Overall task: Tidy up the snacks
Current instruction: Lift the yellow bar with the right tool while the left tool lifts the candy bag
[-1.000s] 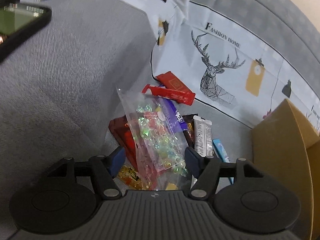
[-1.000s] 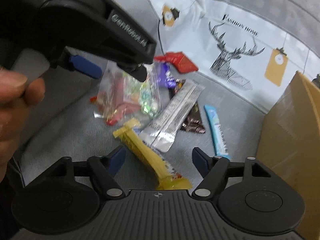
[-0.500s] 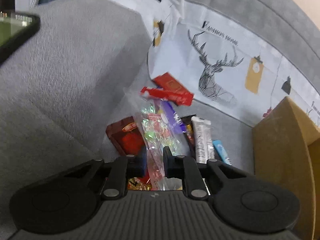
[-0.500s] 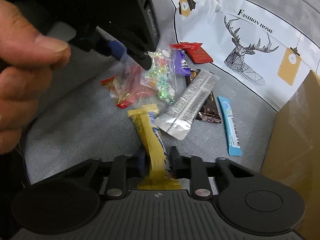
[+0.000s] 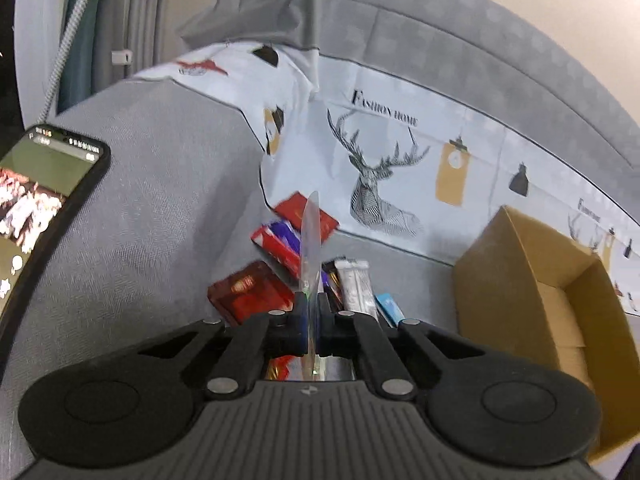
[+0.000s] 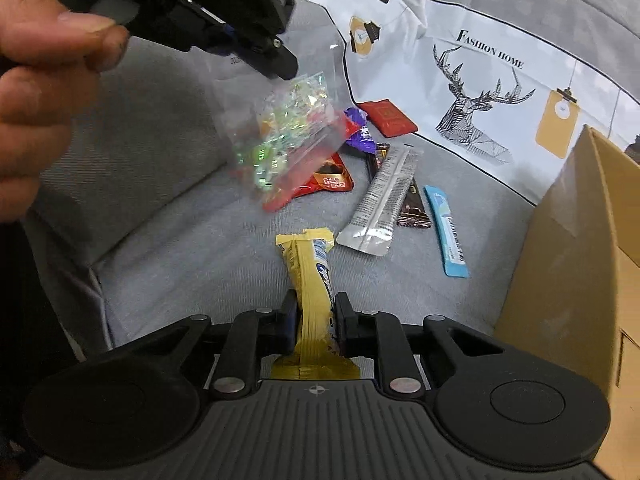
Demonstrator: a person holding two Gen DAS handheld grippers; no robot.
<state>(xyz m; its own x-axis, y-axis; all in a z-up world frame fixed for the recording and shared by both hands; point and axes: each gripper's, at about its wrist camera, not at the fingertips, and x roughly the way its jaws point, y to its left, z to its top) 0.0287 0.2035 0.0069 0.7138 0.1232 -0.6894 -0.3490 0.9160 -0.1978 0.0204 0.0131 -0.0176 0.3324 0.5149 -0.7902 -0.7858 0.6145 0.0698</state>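
Setting: grey fabric sofa seat (image 6: 192, 248) is carrying the loose snacks, with a white deer-print cloth (image 6: 480, 92) along its back edge and an open brown cardboard box (image 5: 532, 292) at its right edge.

Left gripper (image 5: 311, 312): its jaws are pinching the clear plastic bag of iridescent wrapped candies (image 6: 280, 136) by one thin edge; in the right wrist view the bag is hanging above the seat's left side, clear of the fabric.

Right gripper (image 6: 316, 312): its jaws are closing on the long yellow wrapped bar (image 6: 310, 276), which is sticking forward over the middle of the seat.

Left behind: a silver foil sachet (image 6: 380, 204), a light blue stick pack (image 6: 446, 232) and a flat red packet (image 6: 390, 118) are lying nearer the back edge.

Risk, bag: the film is slick and held only at its rim, so the candies' weight is likely pulling it loose during a swing toward the box.

Risk, bar: the free end is drooping and could be catching the box wall.

Change: a second ago both pairs of jaws were standing wide with the bag and bar lying on the seat; now both have just been closing onto them, and the bag is rising off the pile.
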